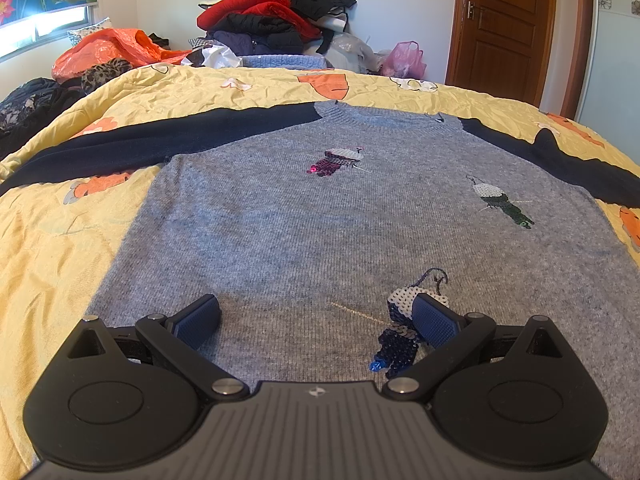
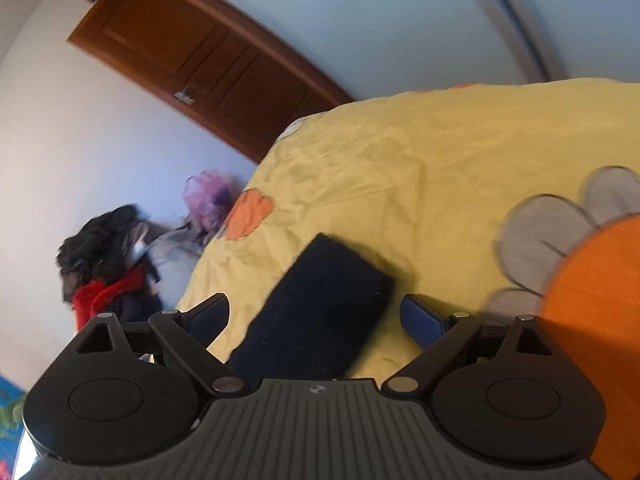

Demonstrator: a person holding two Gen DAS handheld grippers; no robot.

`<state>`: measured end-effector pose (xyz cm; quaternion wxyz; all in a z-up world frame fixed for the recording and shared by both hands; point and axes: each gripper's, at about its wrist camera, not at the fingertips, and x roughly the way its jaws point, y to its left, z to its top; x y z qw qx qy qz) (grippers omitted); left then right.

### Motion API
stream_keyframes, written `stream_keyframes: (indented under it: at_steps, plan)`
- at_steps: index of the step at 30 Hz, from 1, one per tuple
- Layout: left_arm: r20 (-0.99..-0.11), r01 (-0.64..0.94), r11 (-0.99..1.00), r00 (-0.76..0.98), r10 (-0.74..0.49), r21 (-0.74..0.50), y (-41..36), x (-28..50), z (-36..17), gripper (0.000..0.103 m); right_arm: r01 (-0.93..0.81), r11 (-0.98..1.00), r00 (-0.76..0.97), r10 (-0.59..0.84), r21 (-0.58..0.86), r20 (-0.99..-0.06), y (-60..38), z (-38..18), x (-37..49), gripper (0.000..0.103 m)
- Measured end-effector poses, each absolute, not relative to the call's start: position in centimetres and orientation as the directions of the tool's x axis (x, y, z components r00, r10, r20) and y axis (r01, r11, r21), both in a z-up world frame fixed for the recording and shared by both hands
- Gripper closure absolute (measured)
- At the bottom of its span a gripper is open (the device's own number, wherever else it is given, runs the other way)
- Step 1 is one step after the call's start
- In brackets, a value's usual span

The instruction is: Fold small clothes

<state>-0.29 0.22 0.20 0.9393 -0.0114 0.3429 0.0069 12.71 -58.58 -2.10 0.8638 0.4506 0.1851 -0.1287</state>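
A grey knit sweater with dark navy sleeves and sequin birds lies flat, face up, on the yellow floral bedspread. Its left sleeve and right sleeve are spread outward. My left gripper is open and empty, low over the sweater's lower part, its right finger by a blue sequin bird. In the right wrist view, my right gripper is open, with the navy sleeve cuff lying between its fingers on the bedspread.
A pile of red and black clothes stands behind the bed, with an orange plastic bag at the left and a pink bag near a brown door. Dark clothes lie at the bed's left edge.
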Motion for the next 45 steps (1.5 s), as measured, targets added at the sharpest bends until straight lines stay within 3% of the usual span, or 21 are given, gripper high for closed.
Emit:
stream_keyframes:
  at_steps: [1,3,5,6,7,8,13,18,22,26,29,31,34,37,41,43,45]
  plan:
    - [-0.644,-0.021,1.0,0.765,0.005,-0.017,0.2,-0.3,0.2,0.0,0.376,0.593,0.897,-0.042,0.712,-0.439,-58.8,-1.5,13.5,0.003]
    - [-0.644,-0.021,1.0,0.765,0.005,-0.017,0.2,-0.3,0.2,0.0,0.372,0.642,0.889,-0.039,0.67,-0.456,-58.1,-0.9,14.9,0.005]
    - [-0.644,-0.021,1.0,0.765,0.005,-0.017,0.2,-0.3,0.2,0.0,0.395,0.66,0.878,-0.066,0.639,-0.475,-57.9,-0.6,15.2,0.018]
    - [-0.644,-0.021,1.0,0.765,0.005,-0.016,0.2,-0.3,0.2,0.0,0.411,0.661,0.868,-0.074,0.627,-0.491,-57.9,-0.4,15.1,0.037]
    - [-0.644,-0.02,1.0,0.765,0.005,-0.017,0.2,-0.3,0.2,0.0,0.434,0.656,0.855,-0.082,0.618,-0.513,-57.9,-0.5,15.2,0.073]
    - [-0.644,-0.021,1.0,0.765,0.005,-0.017,0.2,-0.3,0.2,0.0,0.453,0.656,0.843,-0.093,0.604,-0.531,-57.6,-0.5,15.2,0.088]
    - [-0.644,-0.02,1.0,0.765,0.002,-0.02,0.2,-0.3,0.2,0.0,0.372,0.798,0.885,-0.15,0.474,-0.441,-52.0,3.1,14.2,0.086]
    - [-0.644,-0.02,1.0,0.765,0.002,-0.02,0.1,-0.3,0.2,0.0,0.011,0.932,0.925,0.128,0.363,-0.357,-38.8,7.2,14.2,0.086]
    - [-0.644,-0.02,1.0,0.765,0.002,-0.02,0.1,-0.3,0.2,0.0,-0.22,0.887,0.819,0.394,0.406,-0.418,-28.2,5.6,15.1,0.086]
    - [-0.644,-0.018,1.0,0.765,0.002,-0.019,0.1,-0.4,0.3,0.0,-0.246,0.899,0.744,0.414,0.361,-0.525,-21.1,1.5,16.4,0.086]
    - [-0.644,-0.015,1.0,0.765,0.0,-0.019,-0.1,-0.1,0.2,0.0,-0.207,0.902,0.747,0.395,0.378,-0.535,-20.1,0.5,15.5,0.079]
    - [-0.645,-0.015,1.0,0.764,-0.001,-0.019,-0.2,0.0,0.1,0.0,-0.202,0.885,0.759,0.412,0.418,-0.504,-20.7,1.0,14.1,0.059]
    - [-0.648,-0.023,1.0,0.761,0.011,-0.011,-0.3,0.1,0.1,0.0,-0.203,0.869,0.784,0.421,0.452,-0.457,-23.0,1.0,10.8,0.046]
    - [-0.647,-0.03,0.999,0.762,0.007,-0.023,-0.1,0.1,0.2,0.0,-0.191,0.862,0.785,0.421,0.469,-0.454,-25.4,0.0,7.2,0.039]
    - [-0.625,-0.082,0.98,0.779,-0.052,-0.183,1.5,0.3,0.9,0.0,-0.163,0.814,0.799,0.44,0.557,-0.41,-27.6,-0.8,5.3,0.036]
    - [-0.611,-0.124,0.93,0.782,-0.124,-0.347,3.0,1.1,1.5,0.0,-0.158,0.78,0.804,0.458,0.606,-0.38,-28.2,-1.2,5.5,0.023]
    - [-0.573,-0.115,0.844,0.781,-0.249,-0.524,4.2,2.9,2.0,0.0,-0.153,0.755,0.8,0.473,0.637,-0.369,-28.6,-1.5,5.8,0.023]
